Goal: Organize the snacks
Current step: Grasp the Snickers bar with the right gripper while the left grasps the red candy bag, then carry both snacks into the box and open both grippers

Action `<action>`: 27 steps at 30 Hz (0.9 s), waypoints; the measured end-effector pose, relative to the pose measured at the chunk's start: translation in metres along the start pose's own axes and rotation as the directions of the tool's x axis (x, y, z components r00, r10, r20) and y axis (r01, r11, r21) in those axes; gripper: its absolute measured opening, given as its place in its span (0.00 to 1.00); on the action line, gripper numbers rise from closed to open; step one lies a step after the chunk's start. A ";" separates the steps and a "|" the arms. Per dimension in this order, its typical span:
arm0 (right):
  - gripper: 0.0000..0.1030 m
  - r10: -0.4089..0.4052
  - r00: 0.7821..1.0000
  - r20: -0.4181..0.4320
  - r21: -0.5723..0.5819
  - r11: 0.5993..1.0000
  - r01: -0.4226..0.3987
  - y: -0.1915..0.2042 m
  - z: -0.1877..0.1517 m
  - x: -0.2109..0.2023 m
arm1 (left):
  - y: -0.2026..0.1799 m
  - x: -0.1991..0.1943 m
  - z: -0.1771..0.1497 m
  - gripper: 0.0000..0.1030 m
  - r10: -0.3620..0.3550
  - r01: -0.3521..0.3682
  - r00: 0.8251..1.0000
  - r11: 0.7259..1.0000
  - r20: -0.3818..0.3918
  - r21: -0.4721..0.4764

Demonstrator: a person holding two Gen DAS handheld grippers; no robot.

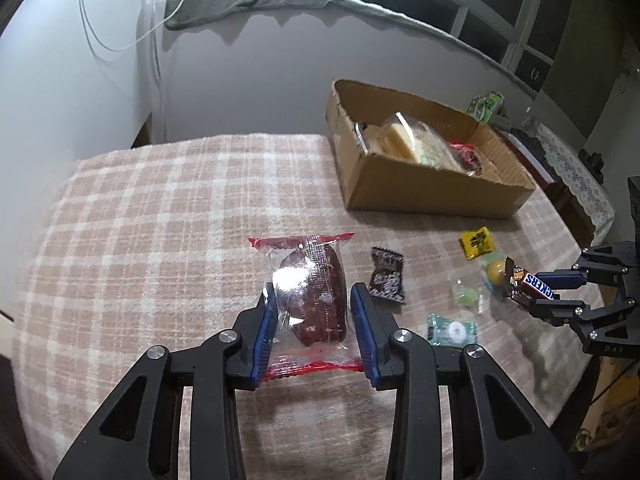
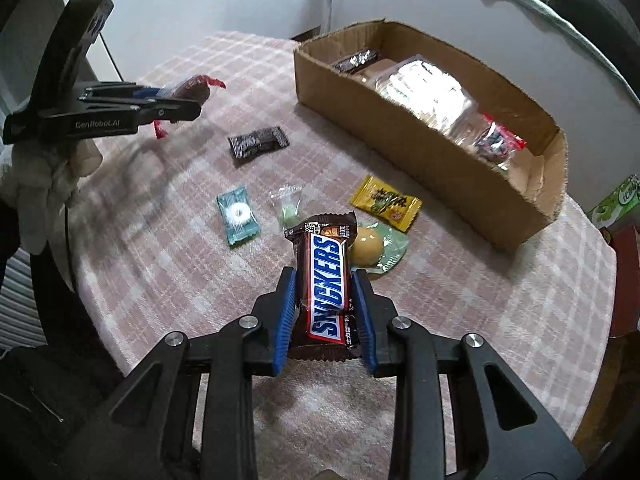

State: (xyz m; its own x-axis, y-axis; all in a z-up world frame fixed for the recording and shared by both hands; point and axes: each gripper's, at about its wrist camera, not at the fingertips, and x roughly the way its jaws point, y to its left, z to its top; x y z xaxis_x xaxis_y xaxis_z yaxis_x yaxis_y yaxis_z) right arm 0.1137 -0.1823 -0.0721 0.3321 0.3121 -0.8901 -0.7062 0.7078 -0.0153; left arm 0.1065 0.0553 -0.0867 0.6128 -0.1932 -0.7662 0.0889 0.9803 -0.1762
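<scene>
My left gripper (image 1: 314, 300) is shut on a clear, red-edged packet with a dark brown cake (image 1: 316, 292) inside, lifted above the checked cloth; the same packet (image 2: 192, 87) shows at the left of the right wrist view. My right gripper (image 2: 325, 280) is shut on a Snickers bar (image 2: 326, 280), held off the table; that bar (image 1: 530, 284) appears at the right of the left wrist view. A cardboard box (image 2: 404, 140) with several wrapped snacks stands at the far right of the table (image 1: 160, 220).
Loose on the cloth lie a dark brown sachet (image 2: 258, 142), a teal mint packet (image 2: 239, 214), a small clear green sweet (image 2: 289, 208), a yellow sachet (image 2: 386, 203) and a round yellow sweet (image 2: 366, 249). A gloved hand (image 2: 44, 184) holds the left gripper. The wall lies behind.
</scene>
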 end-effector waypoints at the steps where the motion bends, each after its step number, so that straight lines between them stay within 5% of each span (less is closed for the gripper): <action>1: 0.28 -0.001 1.000 0.007 0.002 1.000 0.001 0.000 0.000 -0.003 | -0.001 -0.002 0.001 0.34 -0.003 0.003 1.000 1.000 0.005 0.001; 18: 0.28 -0.102 0.982 0.160 0.111 0.990 0.084 -0.054 0.035 -0.054 | -0.023 -0.012 0.055 0.34 -0.054 0.052 0.994 0.998 0.093 0.024; 27: 0.28 -0.166 0.971 0.171 0.142 0.980 0.143 -0.089 0.059 -0.051 | -0.033 0.007 0.081 0.34 -0.074 0.072 0.993 0.997 0.097 0.026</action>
State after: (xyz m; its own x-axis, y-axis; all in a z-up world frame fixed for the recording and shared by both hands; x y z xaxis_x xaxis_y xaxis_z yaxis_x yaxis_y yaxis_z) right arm 0.1965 -0.2241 0.0013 0.5466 0.2938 -0.7842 -0.5559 0.8277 -0.0773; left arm 0.1719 0.0251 -0.0365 0.6775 -0.2605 -0.6878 0.1533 0.9647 -0.2143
